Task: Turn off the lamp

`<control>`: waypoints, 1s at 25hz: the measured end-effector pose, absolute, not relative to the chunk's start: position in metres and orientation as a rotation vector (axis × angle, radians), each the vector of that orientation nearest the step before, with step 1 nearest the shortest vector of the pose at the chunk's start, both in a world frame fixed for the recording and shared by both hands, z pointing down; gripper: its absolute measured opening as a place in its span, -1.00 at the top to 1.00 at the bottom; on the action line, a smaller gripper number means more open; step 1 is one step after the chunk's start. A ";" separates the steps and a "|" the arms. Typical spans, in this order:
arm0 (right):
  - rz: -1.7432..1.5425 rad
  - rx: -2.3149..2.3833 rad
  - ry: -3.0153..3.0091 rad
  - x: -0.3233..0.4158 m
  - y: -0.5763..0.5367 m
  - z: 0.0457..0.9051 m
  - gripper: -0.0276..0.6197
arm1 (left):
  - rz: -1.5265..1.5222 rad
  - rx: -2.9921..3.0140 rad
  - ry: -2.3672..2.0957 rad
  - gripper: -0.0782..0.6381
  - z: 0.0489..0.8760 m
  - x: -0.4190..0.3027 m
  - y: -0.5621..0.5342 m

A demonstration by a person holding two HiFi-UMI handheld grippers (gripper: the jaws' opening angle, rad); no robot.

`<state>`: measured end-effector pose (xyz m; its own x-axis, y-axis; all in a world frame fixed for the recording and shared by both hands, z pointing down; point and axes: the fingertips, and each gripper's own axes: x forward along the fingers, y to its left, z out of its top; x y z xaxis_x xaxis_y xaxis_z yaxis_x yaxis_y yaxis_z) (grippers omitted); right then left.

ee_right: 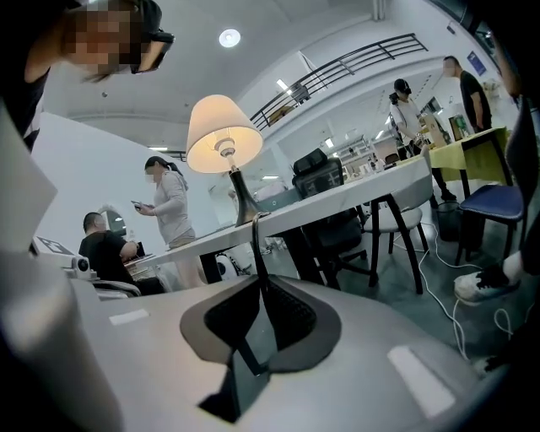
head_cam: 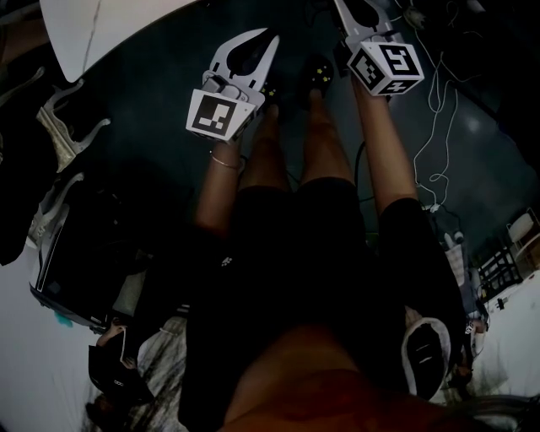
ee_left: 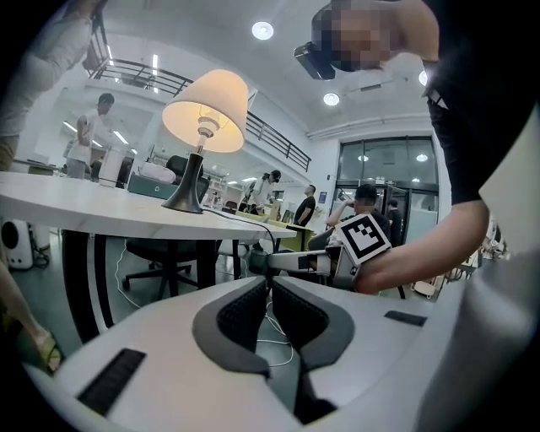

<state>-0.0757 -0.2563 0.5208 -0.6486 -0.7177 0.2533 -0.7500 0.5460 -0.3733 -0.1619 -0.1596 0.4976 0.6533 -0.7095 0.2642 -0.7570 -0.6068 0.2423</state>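
The lamp (ee_left: pixel 205 118) stands lit on a white table (ee_left: pixel 76 211), cream shade on a dark base; it also shows as the lamp (ee_right: pixel 224 135) in the right gripper view. Its black cord (ee_right: pixel 256 245) drops from the table edge straight between the jaws of my right gripper (ee_right: pixel 260 278), which is shut on it. From the left gripper view, that right gripper (ee_left: pixel 253 261) reaches level to the cord below the table edge. My left gripper (ee_left: pixel 270 285) hangs lower and nearer, jaws together, holding nothing. In the dark head view, the left gripper (head_cam: pixel 268 42) and right gripper (head_cam: pixel 354 10) are over the person's legs.
A black office chair (ee_left: pixel 160 253) sits under the table, with white cables (ee_left: pixel 274 329) on the floor. A chair with dark legs (ee_right: pixel 396 228) and a blue chair (ee_right: pixel 494 202) stand to the right. Several people stand or sit in the background.
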 end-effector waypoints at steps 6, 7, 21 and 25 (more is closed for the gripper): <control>0.782 1.237 -2.736 -0.077 -0.249 0.510 0.89 | 0.189 2.564 -1.180 0.76 0.497 -0.155 -0.163; 0.811 1.234 -2.748 -0.076 -0.248 0.507 0.89 | 0.185 2.567 -1.184 0.76 0.497 -0.154 -0.163; 1.056 1.149 -2.911 -0.080 -0.235 0.465 0.89 | 0.160 2.575 -1.158 0.76 0.499 -0.139 -0.170; 1.158 1.135 -2.951 -0.082 -0.235 0.455 0.89 | 0.187 2.583 -1.146 0.65 0.503 -0.136 -0.175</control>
<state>-0.0817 -0.2353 0.4553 -0.7503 -0.6603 0.0332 -0.5066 0.5420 -0.6705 -0.1357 -0.1747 0.5031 0.6719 -0.7004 0.2407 -0.7406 -0.6330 0.2254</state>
